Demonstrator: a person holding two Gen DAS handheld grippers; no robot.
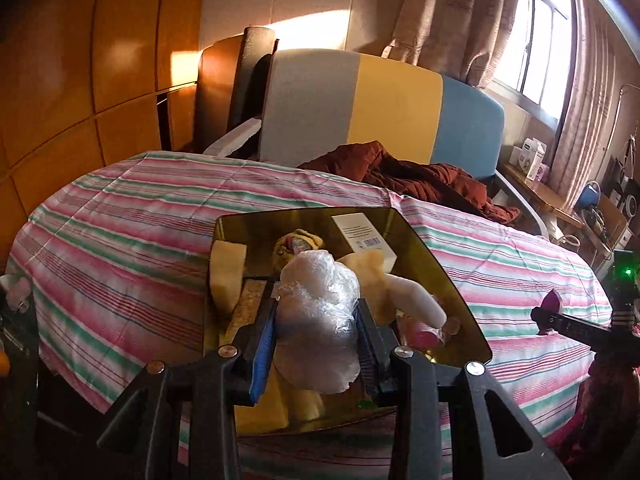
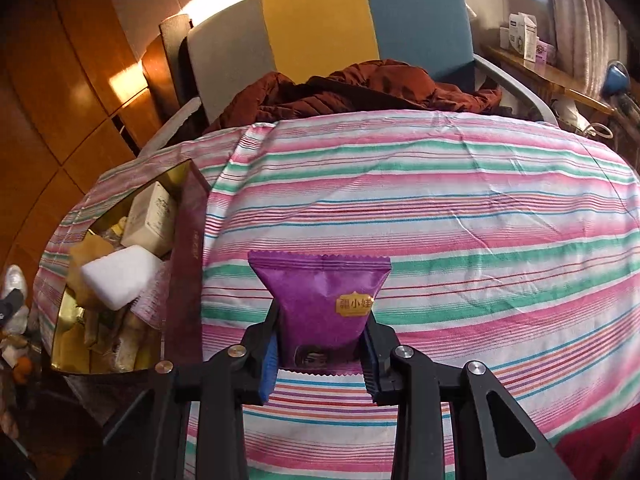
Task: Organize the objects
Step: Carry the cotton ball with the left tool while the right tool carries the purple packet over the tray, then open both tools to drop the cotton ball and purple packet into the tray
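Observation:
My left gripper is shut on a crumpled clear plastic bundle and holds it above the gold-lined box, which lies on the striped cloth and holds foam pieces, a white carton and wrapped items. My right gripper is shut on a purple snack packet and holds it above the striped cloth, to the right of the same box. The right gripper also shows at the right edge of the left wrist view, with the packet's purple edge.
The pink, green and white striped cloth covers the table. A brown jacket lies at its far edge before a grey, yellow and blue chair. Wooden cabinets stand left. A cluttered shelf runs under the window at right.

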